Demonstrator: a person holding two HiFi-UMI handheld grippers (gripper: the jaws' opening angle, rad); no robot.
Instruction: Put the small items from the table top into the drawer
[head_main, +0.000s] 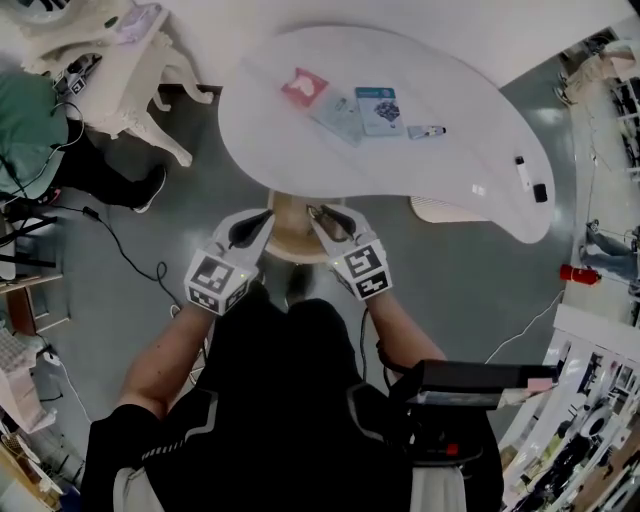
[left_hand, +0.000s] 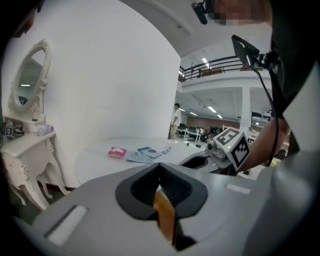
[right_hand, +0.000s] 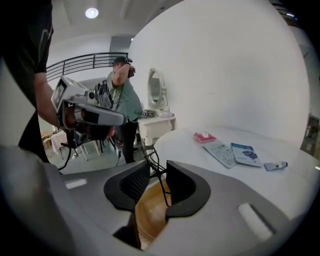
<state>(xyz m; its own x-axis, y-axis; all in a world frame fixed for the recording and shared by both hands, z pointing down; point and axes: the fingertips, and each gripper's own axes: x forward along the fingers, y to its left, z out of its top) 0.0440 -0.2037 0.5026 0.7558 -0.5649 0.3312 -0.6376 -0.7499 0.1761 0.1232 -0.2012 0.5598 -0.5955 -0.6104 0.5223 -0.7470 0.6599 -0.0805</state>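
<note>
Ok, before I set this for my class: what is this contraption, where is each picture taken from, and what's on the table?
A person holds a two-jaw gripper in each hand: left gripper, right gripper. One picture looks down from a head camera; the other two cameras ride on the grippers, looking along their jaws. On the white table lie a red packet, a leaflet, a blue booklet and a small tube. Nothing is held: the left jaws look shut, the right stand apart.
</note>
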